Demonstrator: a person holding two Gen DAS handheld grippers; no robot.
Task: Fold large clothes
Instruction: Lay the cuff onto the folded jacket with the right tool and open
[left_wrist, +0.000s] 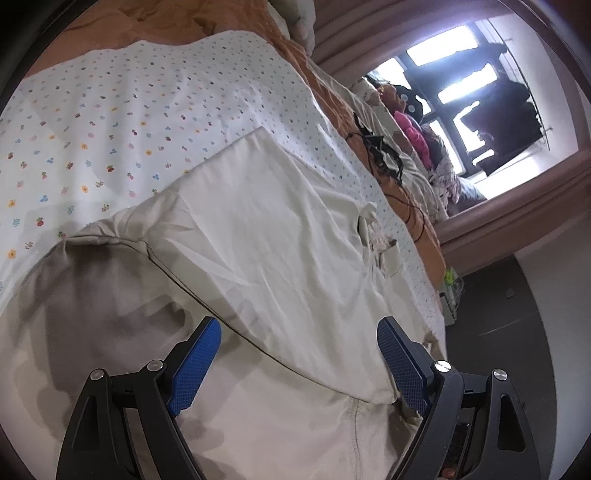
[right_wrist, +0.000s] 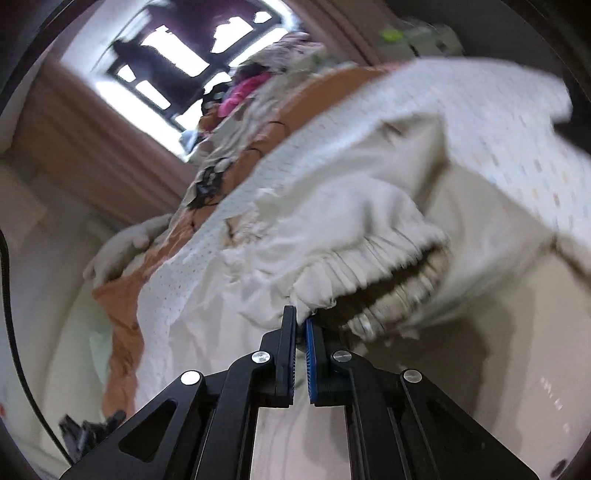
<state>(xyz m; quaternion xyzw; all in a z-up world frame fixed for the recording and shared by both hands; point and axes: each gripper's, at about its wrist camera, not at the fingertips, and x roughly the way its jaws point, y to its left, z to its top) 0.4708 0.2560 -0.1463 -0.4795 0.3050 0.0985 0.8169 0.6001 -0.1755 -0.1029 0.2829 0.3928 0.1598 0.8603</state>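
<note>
Left wrist view: my left hand-held gripper (left_wrist: 299, 363) hangs wide open over the cream trousers (left_wrist: 258, 236), frame centre, on the flowery sheet (left_wrist: 110, 110). Right wrist view: right hand-held gripper (right_wrist: 300, 325) pinches their gathered waistband (right_wrist: 369, 258), mid-frame. No readable labels.

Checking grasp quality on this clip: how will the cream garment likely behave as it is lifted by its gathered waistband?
Probably floppy: the cream garment already sags and creases from the right gripper. Likely light, as a thin pinch raises the gathered waistband. It may drag across the floral sheet.
</note>
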